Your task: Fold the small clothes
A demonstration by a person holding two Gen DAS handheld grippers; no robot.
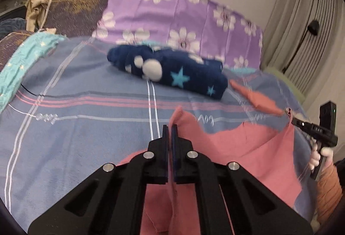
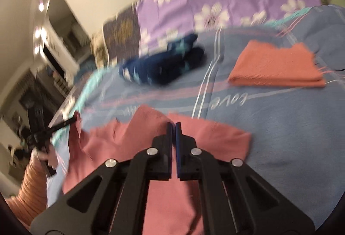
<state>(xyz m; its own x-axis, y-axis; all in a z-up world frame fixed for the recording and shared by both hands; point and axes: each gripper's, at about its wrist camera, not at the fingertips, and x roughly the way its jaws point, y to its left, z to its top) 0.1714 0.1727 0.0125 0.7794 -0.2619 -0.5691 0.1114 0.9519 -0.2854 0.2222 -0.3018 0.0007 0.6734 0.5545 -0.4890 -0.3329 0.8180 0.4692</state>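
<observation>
Pink cloth (image 1: 248, 155), blue striped sheet (image 1: 86, 105)

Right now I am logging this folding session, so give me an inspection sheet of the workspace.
Surface: blue striped bedsheet, lightly wrinkled.
Job's things: pink cloth, a corner pinched at each end; orange cloth folded flat.
Clutter: navy star-print bundle near the purple floral pillow.
Grippers: left gripper and right gripper both shut on the pink cloth.
Cables: thin black cable on the sheet's left edge.
Surroundings: curtain, plain wall.
</observation>
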